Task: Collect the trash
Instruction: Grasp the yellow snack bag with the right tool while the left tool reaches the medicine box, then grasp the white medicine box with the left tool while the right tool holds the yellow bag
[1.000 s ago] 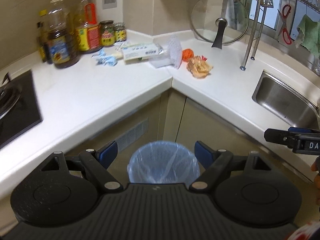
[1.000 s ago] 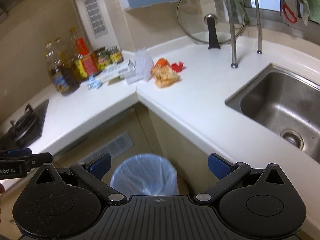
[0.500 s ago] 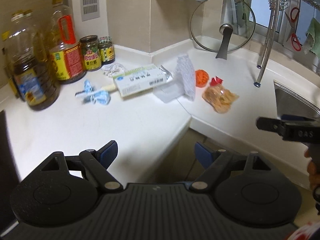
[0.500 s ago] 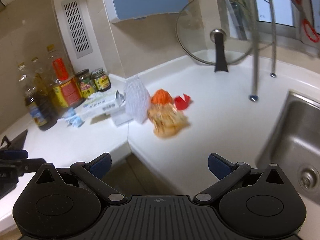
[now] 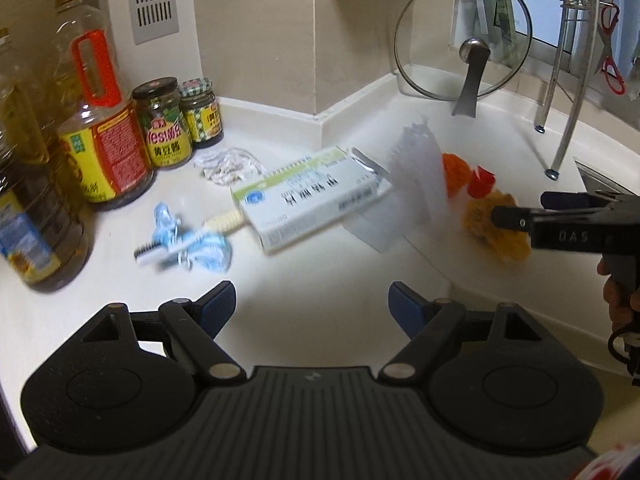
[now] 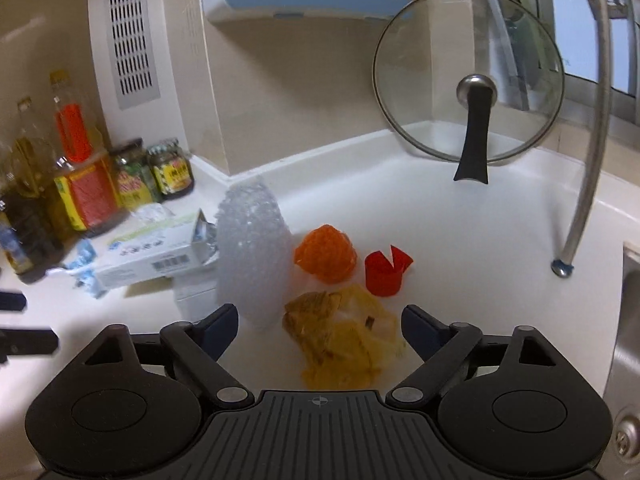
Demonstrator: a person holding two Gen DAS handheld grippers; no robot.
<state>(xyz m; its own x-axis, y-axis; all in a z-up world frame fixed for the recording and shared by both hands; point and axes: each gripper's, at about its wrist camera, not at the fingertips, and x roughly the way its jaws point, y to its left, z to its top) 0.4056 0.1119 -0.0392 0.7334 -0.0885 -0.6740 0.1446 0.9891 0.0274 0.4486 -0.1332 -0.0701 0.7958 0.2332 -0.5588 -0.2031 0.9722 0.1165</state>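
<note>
Trash lies in the counter's corner: a crumpled yellow bag (image 6: 348, 348), an orange net (image 6: 326, 254), a red scrap (image 6: 386, 274), a white foam sleeve (image 6: 252, 256), a white-green box (image 5: 308, 200), a blue wrapper (image 5: 200, 244) and crumpled clear plastic (image 5: 228, 164). My right gripper (image 6: 318, 314) hangs low over the yellow bag. Its jaws are closing with the bag between them, and the pads are clear of it. My left gripper (image 5: 312, 300) is open over bare counter, just short of the box and the blue wrapper, with nothing between its fingers.
Oil bottles (image 5: 96, 128) and two jars (image 5: 164, 124) line the left wall. A glass lid (image 5: 464, 36) leans in the back corner. Rack legs (image 5: 564, 136) and the sink edge (image 6: 630, 280) are on the right. A hand (image 5: 618, 300) holds the right gripper.
Both grippers moved forward from over the lined bin to over the counter, and the bin left view. The trash now sits close in front. The right jaws have narrowed slightly.
</note>
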